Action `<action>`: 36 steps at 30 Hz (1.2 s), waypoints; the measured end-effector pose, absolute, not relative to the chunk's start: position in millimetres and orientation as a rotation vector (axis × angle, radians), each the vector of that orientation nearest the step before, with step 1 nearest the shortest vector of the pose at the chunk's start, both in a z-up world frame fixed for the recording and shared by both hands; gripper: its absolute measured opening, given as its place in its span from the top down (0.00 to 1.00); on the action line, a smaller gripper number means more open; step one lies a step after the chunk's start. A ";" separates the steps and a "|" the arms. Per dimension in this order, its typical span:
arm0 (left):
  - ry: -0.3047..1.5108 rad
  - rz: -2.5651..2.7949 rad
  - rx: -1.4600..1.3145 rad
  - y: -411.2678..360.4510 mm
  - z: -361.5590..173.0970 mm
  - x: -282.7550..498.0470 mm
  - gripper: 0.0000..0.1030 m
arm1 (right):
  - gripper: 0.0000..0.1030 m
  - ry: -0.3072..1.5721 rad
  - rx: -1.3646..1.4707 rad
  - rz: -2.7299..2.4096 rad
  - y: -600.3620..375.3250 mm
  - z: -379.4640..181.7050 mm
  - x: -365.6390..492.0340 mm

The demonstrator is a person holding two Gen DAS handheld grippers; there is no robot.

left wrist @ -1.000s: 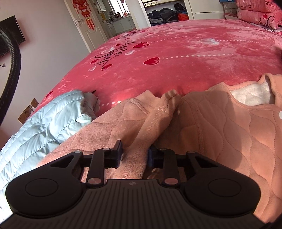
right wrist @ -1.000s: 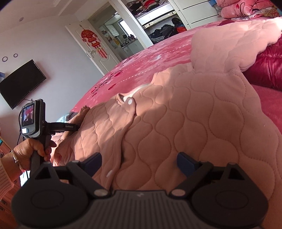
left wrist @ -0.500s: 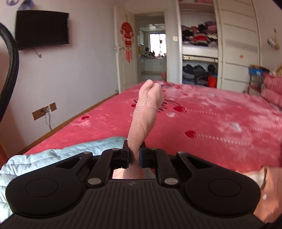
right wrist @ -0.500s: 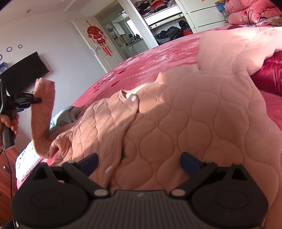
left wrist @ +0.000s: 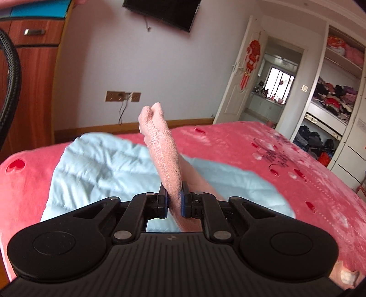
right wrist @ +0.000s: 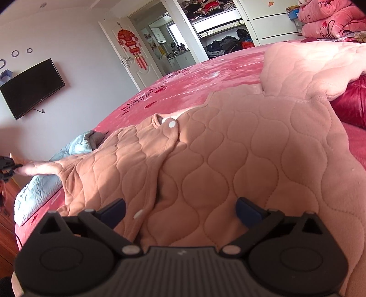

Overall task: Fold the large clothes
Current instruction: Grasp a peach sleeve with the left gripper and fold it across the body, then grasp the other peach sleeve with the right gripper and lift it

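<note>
The bed (right wrist: 201, 91) lies ahead of both grippers. The jacket (right wrist: 240, 155) spreads under the right gripper (right wrist: 180, 211), whose jaws gape wide. The left gripper (left wrist: 173, 202) clamps its cuff (left wrist: 157, 137), stretched sideways.

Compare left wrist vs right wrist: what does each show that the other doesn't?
Left wrist only: the left gripper up close, jaws shut on the pink sleeve cuff, plus wall sockets and a wooden cabinet.

Right wrist only: the right gripper, jaws wide open over the quilted pink jacket's body, its white snap buttons, and stacked pink bedding.

Both: red bedspread, light blue quilted garment, wall TV, door ornament.
</note>
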State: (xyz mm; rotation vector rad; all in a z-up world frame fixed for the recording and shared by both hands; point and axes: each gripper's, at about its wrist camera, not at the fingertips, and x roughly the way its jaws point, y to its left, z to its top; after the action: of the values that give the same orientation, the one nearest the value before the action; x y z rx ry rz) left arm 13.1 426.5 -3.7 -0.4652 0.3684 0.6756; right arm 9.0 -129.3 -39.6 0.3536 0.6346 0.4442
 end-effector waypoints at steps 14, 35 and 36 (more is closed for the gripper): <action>0.460 0.757 -0.480 424.6 -18.0 5.9 0.72 | 0.00 0.639 0.348 0.448 -128.7 -39.7 12.1; 0.572 0.417 -0.247 249.8 52.4 5.9 0.24 | 0.01 0.637 0.417 0.412 -149.5 -20.1 11.9; 0.586 0.386 -0.241 236.7 51.5 6.9 0.24 | 0.01 0.625 0.426 0.400 -154.8 -17.6 11.3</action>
State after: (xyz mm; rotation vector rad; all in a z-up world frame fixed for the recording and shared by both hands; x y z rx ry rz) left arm 6.9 236.7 51.5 -0.2406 0.5863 0.3860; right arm 11.3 -154.8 -17.6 0.4258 0.6252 0.4000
